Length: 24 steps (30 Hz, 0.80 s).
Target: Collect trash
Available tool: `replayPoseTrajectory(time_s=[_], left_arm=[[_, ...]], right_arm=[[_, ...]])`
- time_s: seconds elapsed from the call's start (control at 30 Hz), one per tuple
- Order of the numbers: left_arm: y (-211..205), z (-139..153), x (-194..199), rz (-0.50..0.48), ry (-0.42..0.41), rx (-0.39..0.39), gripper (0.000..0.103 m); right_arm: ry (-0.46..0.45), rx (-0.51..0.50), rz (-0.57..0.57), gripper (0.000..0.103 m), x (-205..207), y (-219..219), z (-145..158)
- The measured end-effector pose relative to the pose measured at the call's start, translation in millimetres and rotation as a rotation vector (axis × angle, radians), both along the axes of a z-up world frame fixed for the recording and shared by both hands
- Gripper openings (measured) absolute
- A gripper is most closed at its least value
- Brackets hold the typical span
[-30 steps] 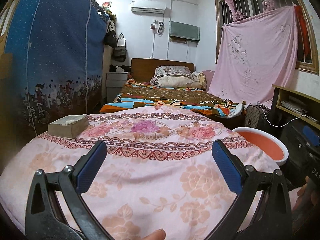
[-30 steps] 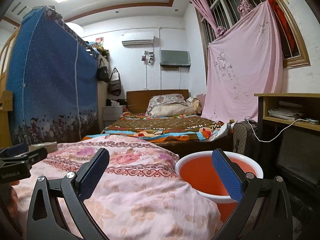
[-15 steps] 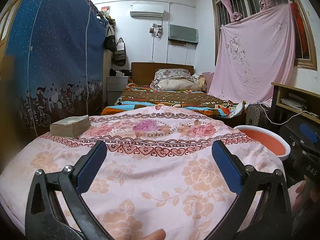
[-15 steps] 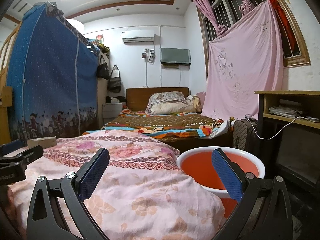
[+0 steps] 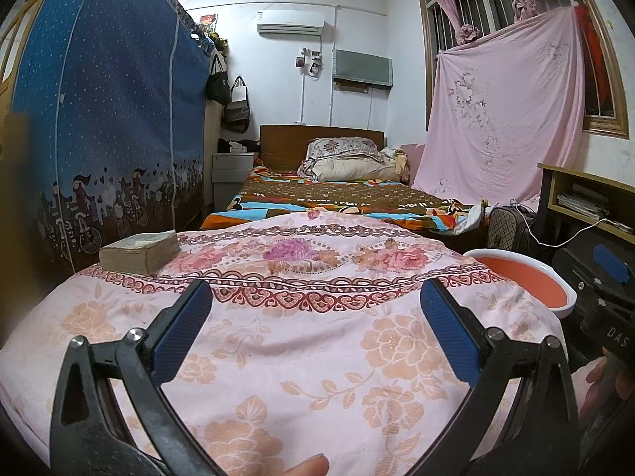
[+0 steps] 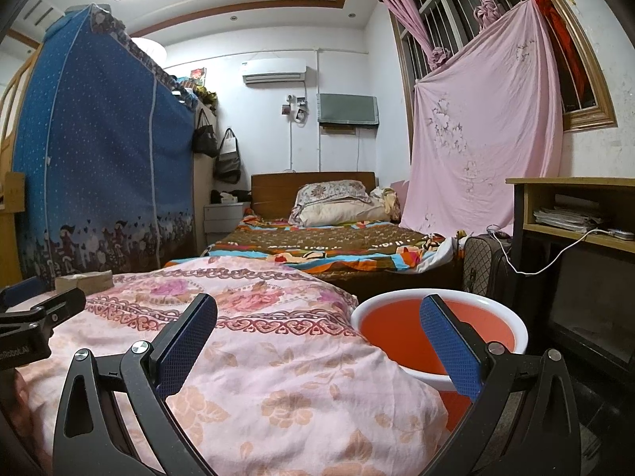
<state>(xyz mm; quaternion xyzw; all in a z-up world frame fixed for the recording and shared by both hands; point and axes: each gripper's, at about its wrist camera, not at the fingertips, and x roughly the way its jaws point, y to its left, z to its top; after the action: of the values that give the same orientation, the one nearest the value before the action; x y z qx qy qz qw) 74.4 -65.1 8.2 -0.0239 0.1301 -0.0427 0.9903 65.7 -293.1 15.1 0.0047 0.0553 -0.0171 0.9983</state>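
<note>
My left gripper [image 5: 317, 329] hangs open over a surface draped in a pink flowered cloth [image 5: 309, 317], nothing between its blue pads. A thick worn book [image 5: 139, 252] lies at the cloth's far left. An orange basin with a white rim [image 5: 524, 281] stands off the cloth's right edge. My right gripper [image 6: 317, 341] is open and empty, low at the cloth's right corner, with the basin [image 6: 401, 329] just ahead on the right. The book [image 6: 85, 279] shows small at the left. No loose trash is visible on the cloth.
A bed with a patterned blanket [image 5: 341, 198] and pillows lies beyond. A blue fabric wardrobe [image 5: 107, 139] stands on the left. On the right are a wooden desk [image 6: 575, 214], a checked suitcase [image 6: 482, 265] and a white cable. A pink sheet [image 6: 484, 139] covers the window.
Both cameras have pitched up and risen slightly; the cloth, book and basin sit lower in view. Both grippers stay open and empty.
</note>
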Motion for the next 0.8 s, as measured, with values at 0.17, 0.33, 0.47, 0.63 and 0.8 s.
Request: replayPoseTrajectory(time_s=[0.17, 0.33, 0.47, 0.63, 0.8], left_arm=[[-0.6, 0.6, 0.0, -0.001, 0.003, -0.003, 0.091], [-0.8, 0.7, 0.0, -0.001, 0.003, -0.002, 0.091], [-0.8, 0.6, -0.1, -0.001, 0.002, -0.003, 0.091], [-1.0, 0.6, -0.1, -0.002, 0.003, -0.003, 0.091], [-1.1, 0.6, 0.7, -0.002, 0.008, -0.005, 0.091]], right_arm=[[0.000, 0.000, 0.000, 0.103, 0.1, -0.1, 0.1], [0.001, 0.000, 0.001, 0.103, 0.1, 0.1, -0.1], [0.005, 0.003, 0.001, 0.103, 0.3, 0.1, -1.3], [0.007, 0.004, 0.002, 0.103, 0.5, 0.4, -1.9], [0.009, 0.005, 0.002, 0.103, 0.3, 0.8, -2.5]])
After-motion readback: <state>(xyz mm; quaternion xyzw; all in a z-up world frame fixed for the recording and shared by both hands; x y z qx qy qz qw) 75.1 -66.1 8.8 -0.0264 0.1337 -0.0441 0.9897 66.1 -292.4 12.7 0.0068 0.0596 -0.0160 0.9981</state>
